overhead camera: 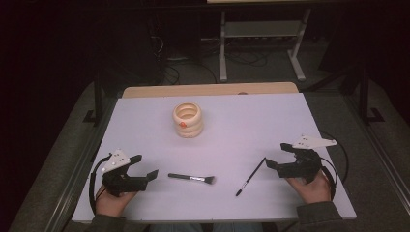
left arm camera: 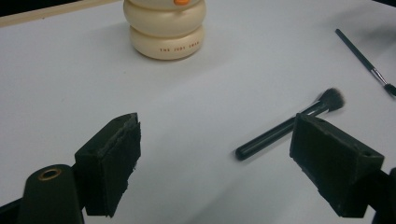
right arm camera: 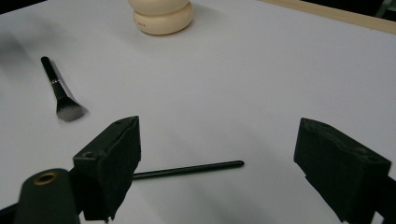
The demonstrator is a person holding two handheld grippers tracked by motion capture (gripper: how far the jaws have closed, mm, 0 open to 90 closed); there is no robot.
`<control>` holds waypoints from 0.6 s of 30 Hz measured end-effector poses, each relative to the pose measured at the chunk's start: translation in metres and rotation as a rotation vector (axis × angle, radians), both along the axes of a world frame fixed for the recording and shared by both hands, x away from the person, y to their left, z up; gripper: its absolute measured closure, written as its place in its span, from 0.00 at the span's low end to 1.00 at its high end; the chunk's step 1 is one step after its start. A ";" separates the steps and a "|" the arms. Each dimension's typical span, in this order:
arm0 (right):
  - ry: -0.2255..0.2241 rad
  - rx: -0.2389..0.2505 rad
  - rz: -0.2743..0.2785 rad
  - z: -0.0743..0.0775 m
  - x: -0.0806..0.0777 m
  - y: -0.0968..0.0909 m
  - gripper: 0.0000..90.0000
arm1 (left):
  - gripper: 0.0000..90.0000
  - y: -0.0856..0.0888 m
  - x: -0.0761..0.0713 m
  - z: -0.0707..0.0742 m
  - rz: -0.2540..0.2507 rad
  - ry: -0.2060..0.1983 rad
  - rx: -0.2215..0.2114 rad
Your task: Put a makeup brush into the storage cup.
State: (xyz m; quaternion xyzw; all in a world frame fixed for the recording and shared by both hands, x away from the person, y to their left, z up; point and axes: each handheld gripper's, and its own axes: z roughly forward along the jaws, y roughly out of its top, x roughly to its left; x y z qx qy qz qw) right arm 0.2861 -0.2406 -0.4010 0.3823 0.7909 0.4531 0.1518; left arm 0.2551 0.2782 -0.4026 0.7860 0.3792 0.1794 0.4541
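Cream holder (left arm camera: 164, 32) reads approx. "THE JUDY SWAN", last word unclear.

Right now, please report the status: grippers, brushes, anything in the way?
Left gripper open, right gripper open, both empty. Thick brush and thin brush flat on table. Holder upright behind. Nothing in between.

Bench (overhead camera: 270, 116) — white top, with a pale wooden strip (overhead camera: 208, 90) showing along its far edge. Cream ribbed holder (overhead camera: 188, 119) stands upright on the far middle of the bench, open at the top, small orange mark on its near side; dark lettering on its lowest ring in the left gripper view. Beyond the bench — dark floor with loose cables (overhead camera: 241, 60) and the white legs of a second frame (overhead camera: 261, 34). Black uprights (overhead camera: 98, 96) stand at the left and right of the bench.
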 end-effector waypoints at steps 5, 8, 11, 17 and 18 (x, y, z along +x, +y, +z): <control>0.000 0.001 0.004 0.000 0.001 -0.002 0.15 | 0.18 0.002 0.000 0.001 -0.004 -0.012 0.013; 0.000 0.003 0.003 0.000 0.000 -0.002 0.15 | 0.18 0.002 0.000 0.001 -0.002 -0.010 0.011; 0.003 0.001 0.008 0.000 0.000 -0.002 0.16 | 0.18 0.002 0.000 0.001 -0.007 -0.010 0.015; 0.008 -0.001 0.013 0.000 0.000 -0.001 0.16 | 0.18 0.000 -0.001 0.001 -0.004 -0.009 0.005; 0.007 -0.001 0.014 0.000 0.000 -0.001 0.16 | 0.18 0.001 -0.001 0.001 -0.005 -0.011 0.003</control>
